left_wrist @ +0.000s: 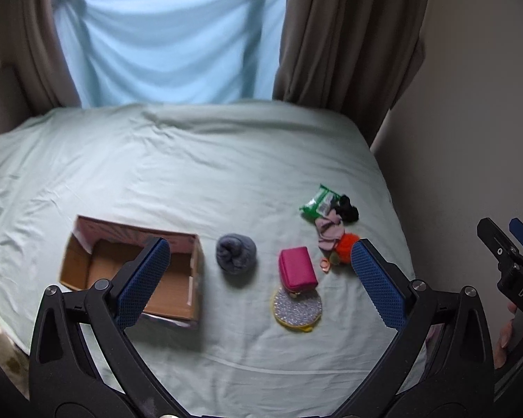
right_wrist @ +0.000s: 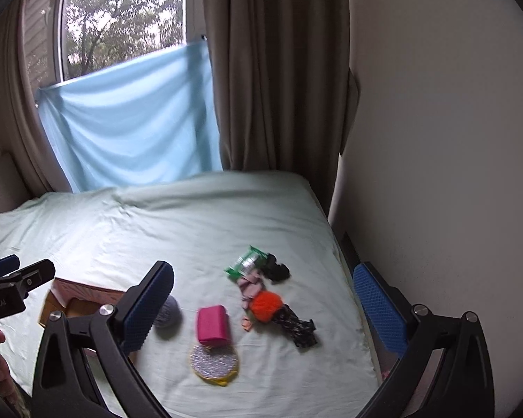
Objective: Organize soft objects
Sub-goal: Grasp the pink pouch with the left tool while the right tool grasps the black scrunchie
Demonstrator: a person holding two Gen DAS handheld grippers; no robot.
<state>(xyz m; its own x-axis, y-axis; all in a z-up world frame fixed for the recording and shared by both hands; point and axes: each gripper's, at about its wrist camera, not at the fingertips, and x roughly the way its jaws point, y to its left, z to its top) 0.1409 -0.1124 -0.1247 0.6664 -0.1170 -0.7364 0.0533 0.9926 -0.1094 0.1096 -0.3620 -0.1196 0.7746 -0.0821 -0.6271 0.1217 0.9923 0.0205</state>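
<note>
Soft items lie scattered on a bed covered by a pale green sheet (left_wrist: 191, 174), with an open cardboard box (left_wrist: 87, 264) as the only container. Just right of the box sits a rolled grey sock (left_wrist: 236, 252); farther right lie a pink pouch (left_wrist: 297, 267) and, touching its near edge, a glittery round pad (left_wrist: 298, 308). Well right of the box, a green packet (left_wrist: 318, 203), a black scrunchie (left_wrist: 348, 208), a pinkish cloth (left_wrist: 327, 231) and an orange pom-pom (left_wrist: 345, 244) cluster together, a dark patterned cloth (right_wrist: 296, 327) trailing from the pom-pom. The left gripper (left_wrist: 259, 280) and right gripper (right_wrist: 261, 304) both hover above the bed, jaws spread wide and holding nothing
</note>
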